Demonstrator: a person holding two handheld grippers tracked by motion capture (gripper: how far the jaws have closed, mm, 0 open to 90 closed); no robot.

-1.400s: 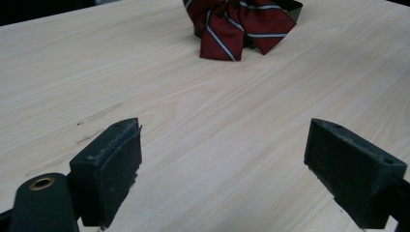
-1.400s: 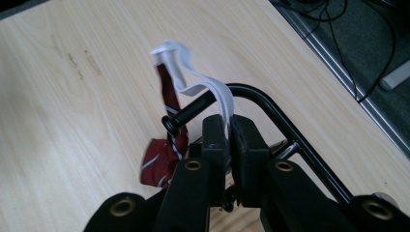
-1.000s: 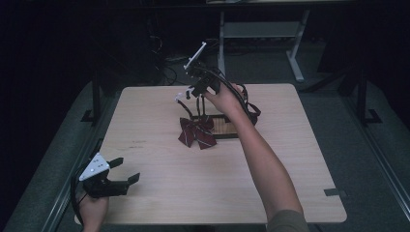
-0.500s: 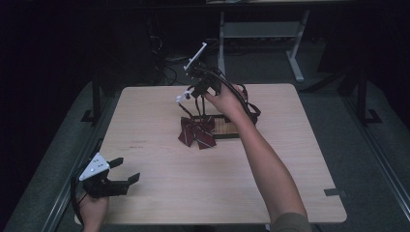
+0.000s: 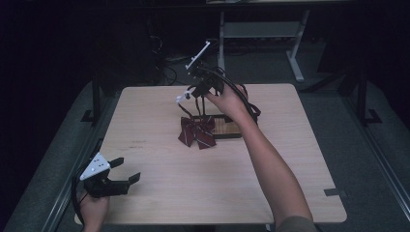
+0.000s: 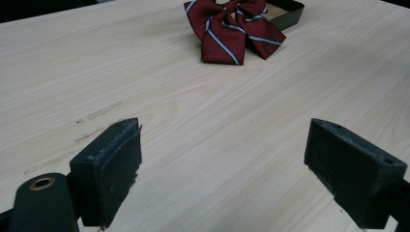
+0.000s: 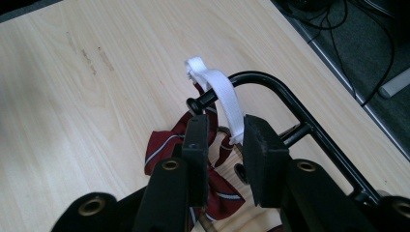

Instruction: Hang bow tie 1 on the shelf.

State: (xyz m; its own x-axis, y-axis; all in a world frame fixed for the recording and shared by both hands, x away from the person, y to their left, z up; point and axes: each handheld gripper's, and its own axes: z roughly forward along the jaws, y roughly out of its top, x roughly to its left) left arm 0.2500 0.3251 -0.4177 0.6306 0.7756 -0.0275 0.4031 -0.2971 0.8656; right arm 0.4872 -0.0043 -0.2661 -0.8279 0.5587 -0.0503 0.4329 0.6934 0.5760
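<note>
right gripper [image 5: 193,92] edges up with white strap [image 7: 220,94] | fingers gripping strap | left gripper [image 5: 121,176] fingers open, near-left bench [image 5: 300,159] | bow tie [image 5: 197,131] centre

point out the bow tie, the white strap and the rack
bow tie [image 6: 235,26], left gripper view, its striped left wing
white strap [image 7: 223,95], right gripper view, the band's middle
rack [image 7: 278,89], right gripper view, its curved black bar

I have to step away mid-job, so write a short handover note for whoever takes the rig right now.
Right gripper: raised over the far middle of the table, jaws nearly shut on the white strap, which loops over the black stand.
Left gripper: open, idle at the near left corner.
Red striped bow tie: lies on the table against the stand's base.
Done: strap picked up.
Left: probably settle the strap on the stand's hook, then release.
</note>
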